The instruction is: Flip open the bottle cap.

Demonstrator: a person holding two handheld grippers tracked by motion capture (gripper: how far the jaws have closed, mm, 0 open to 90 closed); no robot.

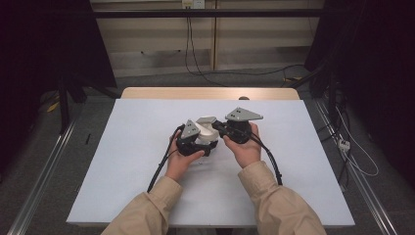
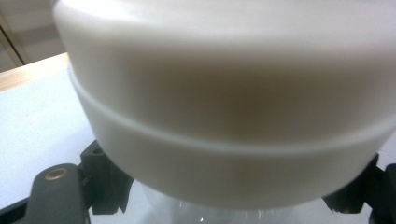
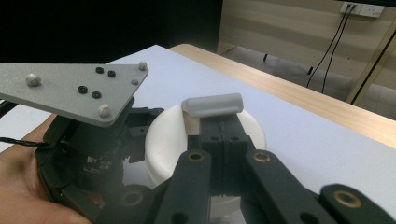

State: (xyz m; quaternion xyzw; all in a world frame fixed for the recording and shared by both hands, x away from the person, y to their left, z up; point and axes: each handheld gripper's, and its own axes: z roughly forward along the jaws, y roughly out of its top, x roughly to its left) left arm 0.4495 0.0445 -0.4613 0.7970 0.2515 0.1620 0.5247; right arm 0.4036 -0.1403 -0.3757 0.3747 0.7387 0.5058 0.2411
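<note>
A jar with a wide white lid (image 1: 209, 132) stands at the middle of the table. In the left gripper view the lid (image 2: 224, 107) looms close, with the clear body (image 2: 224, 210) under it and black fingers (image 2: 105, 179) on either side. My left gripper (image 1: 204, 146) is shut on the jar. My right gripper (image 3: 219, 133) has its jaws pressed together over the lid (image 3: 163, 135), and a short grey bar (image 3: 212, 105) lies across their tips. Whether the bar is pinched I cannot tell. In the high view the right gripper (image 1: 219, 128) comes in from the right.
The white table top (image 1: 137, 147) has a wooden strip (image 1: 210, 93) along its far edge. Metal rails (image 1: 44, 166) run along the floor on both sides, and cables (image 1: 357, 156) lie at the right. The left gripper's grey plate (image 3: 74, 91) is close beside the right jaws.
</note>
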